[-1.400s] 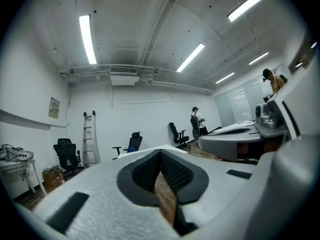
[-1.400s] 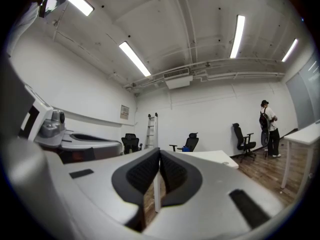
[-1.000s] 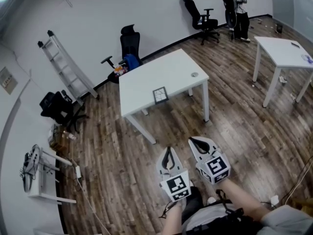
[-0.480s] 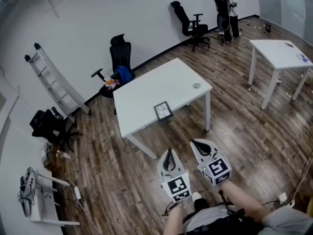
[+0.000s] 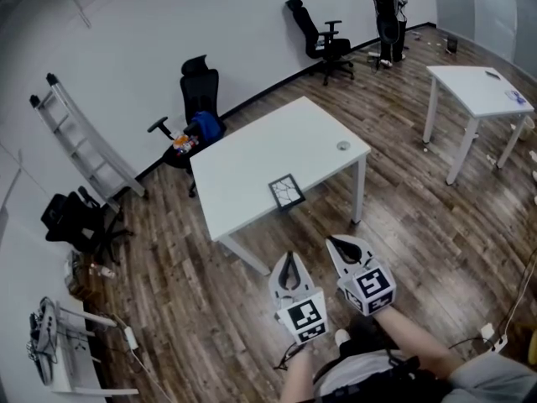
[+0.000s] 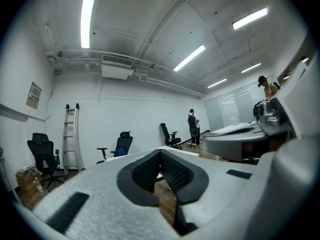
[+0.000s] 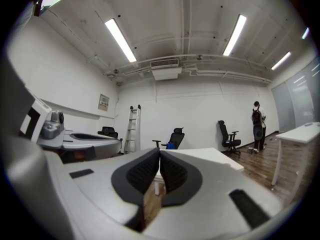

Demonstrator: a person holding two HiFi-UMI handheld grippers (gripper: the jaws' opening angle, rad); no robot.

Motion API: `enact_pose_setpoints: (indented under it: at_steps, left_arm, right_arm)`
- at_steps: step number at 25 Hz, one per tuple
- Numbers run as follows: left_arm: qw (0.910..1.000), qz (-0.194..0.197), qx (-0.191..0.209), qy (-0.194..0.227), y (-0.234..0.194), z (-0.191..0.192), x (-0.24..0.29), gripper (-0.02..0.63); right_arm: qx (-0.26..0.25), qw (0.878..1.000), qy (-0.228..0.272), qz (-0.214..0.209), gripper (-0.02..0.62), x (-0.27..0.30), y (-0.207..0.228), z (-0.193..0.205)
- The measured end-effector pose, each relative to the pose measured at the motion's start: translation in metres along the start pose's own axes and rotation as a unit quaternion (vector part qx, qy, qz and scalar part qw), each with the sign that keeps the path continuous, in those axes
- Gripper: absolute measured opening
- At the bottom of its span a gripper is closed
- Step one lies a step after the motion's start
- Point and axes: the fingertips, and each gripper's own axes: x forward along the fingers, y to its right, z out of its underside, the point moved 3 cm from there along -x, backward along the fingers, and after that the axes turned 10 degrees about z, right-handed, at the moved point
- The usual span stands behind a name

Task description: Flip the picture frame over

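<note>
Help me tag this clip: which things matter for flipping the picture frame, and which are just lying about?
Job: picture frame; white table under it; left gripper and right gripper, both shut, empty.
Lying about: ladder; black office chair; second table.

Picture frame (image 5: 287, 192) on table (image 5: 252, 154), chair (image 5: 197, 99) behind, ladder (image 5: 80, 145) left

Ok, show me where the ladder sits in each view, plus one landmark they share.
Head view: the ladder leans at the upper left.
Left gripper view: the ladder stands at the left, about mid-height.
Right gripper view: the ladder stands just left of centre.
Shared landmark: the black chair holding something blue, right of the ladder.
</note>
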Motion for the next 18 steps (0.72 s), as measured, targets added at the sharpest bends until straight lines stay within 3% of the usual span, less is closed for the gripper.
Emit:
enact_pose_setpoints:
  at_steps: [8, 18]
  left_arm:
    - [0.9998, -0.011, -0.016, -0.009, -0.035, 0.01, 0.038, 0.003]
    - [0.9982, -0.024, -0.018, -0.051, -0.08, 0.029, 0.146, 0.003]
  right_arm:
    - [0.001, 1.0, -0.013, -0.008, 0.002, 0.057, 0.001, 0.01]
    - [0.016, 0.998, -0.05, -0.038, 0.002, 0.178, 0.032, 0.028]
